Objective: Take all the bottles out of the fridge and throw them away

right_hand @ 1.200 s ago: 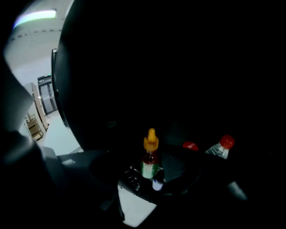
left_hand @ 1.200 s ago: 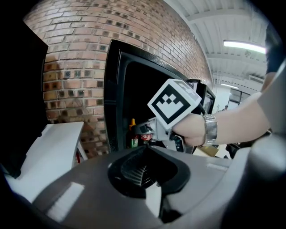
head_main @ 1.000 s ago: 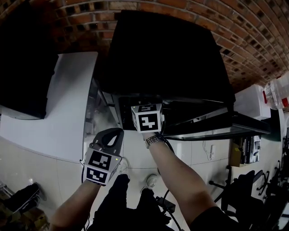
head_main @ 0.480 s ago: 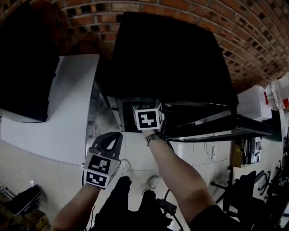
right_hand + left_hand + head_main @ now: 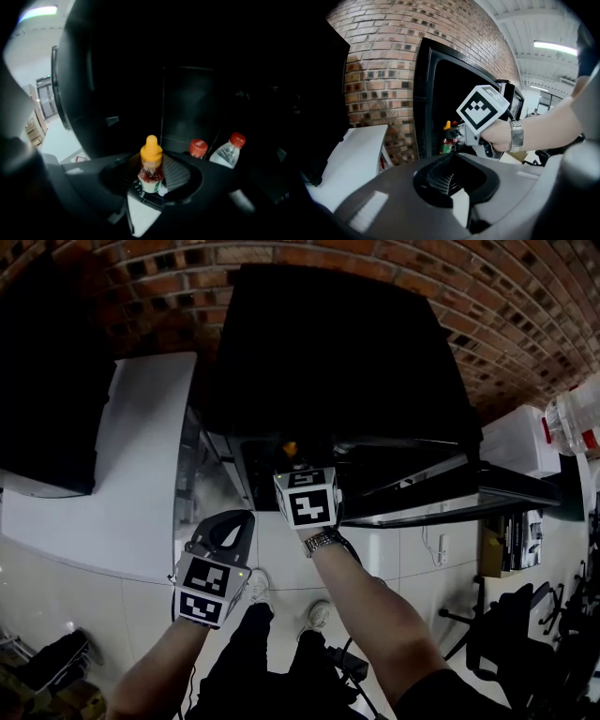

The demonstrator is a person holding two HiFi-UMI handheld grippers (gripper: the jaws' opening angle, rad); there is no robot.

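Note:
My right gripper (image 5: 152, 182) is shut on a small bottle (image 5: 151, 169) with a yellow-orange cap and a red and green label, held upright between the pads. In the head view this gripper (image 5: 294, 463) is at the mouth of the black fridge (image 5: 347, 362), with the orange cap (image 5: 290, 448) just showing. The left gripper view shows the same bottle (image 5: 447, 140) in front of the dark opening. Two clear bottles with red caps (image 5: 198, 148) (image 5: 228, 153) stand deeper inside. My left gripper (image 5: 230, 524) hangs lower left with its jaws together and nothing between them.
The fridge door (image 5: 469, 493) stands open to the right. A white counter (image 5: 122, 465) lies left of the fridge, with a brick wall (image 5: 525, 306) behind. A big water jug (image 5: 574, 432) sits at the right edge. Office chairs (image 5: 516, 634) stand at the lower right.
My right gripper has pulled back a little from the fridge opening, and the bottle's orange cap now shows in the head view. The left gripper has hardly moved.

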